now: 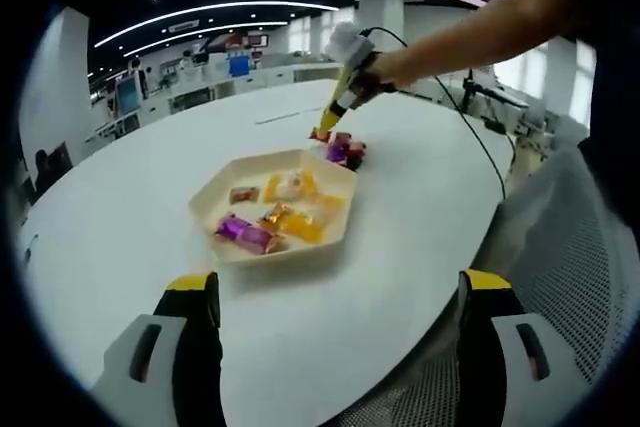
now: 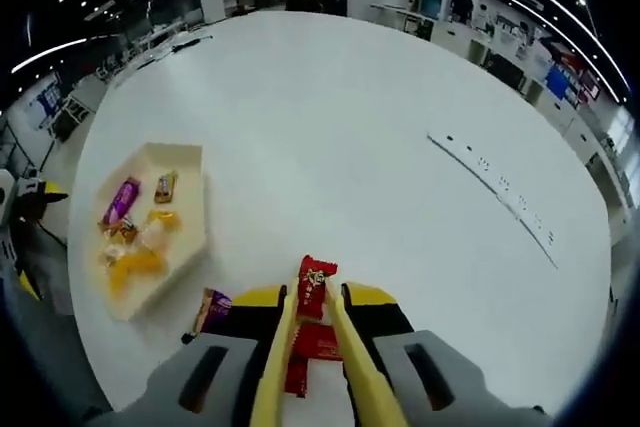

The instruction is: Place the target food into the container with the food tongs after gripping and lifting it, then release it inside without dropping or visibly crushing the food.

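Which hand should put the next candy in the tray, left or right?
Right. The right gripper holds the yellow tongs around a red candy just beside the tray. The left gripper is open, holding nothing, on the tray's far side from the loose candies.

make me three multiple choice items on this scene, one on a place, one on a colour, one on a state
1. Where does the cream hexagonal tray sit?
A. on the round white table
B. on a chair
C. on the floor

2. What colour is the wrapped snack between the yellow food tongs?
A. green
B. red
C. blue

3. How is the left tool?
A. shut on a snack
B. holding the tray
C. open, holding nothing

Answers:
1 A, the tray rests flat on the white tabletop.
2 B, the wrapper between the tong arms is red.
3 C, its jaws stand wide apart near the table's edge, while the right tool carries the tongs.
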### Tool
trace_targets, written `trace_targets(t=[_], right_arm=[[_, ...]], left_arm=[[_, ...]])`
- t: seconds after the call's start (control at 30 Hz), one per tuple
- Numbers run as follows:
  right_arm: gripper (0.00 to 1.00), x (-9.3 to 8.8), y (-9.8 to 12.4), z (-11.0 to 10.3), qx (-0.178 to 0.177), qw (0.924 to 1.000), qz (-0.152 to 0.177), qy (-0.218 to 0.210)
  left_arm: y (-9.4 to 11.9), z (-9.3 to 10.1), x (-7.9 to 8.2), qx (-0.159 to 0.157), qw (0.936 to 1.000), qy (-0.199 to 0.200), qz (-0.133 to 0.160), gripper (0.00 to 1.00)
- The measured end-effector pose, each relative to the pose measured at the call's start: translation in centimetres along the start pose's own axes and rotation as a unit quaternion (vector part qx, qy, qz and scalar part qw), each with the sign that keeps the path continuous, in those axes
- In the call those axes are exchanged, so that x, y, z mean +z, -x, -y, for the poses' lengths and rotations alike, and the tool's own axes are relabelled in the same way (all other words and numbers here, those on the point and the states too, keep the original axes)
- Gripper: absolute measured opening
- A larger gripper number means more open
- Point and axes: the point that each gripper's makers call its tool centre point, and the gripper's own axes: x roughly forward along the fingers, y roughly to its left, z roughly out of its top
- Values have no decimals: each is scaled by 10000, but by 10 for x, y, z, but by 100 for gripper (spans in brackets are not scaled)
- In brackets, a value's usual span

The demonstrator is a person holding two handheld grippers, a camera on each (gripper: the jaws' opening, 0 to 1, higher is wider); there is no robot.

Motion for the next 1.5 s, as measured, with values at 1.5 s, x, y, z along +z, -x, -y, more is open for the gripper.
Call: trace_targets(t=[1.5], right_arm=[[21,114,112,-12,-86,9946,800,652]], left_arm=[[7,-18,-12,65,9998,-158,-39,96]])
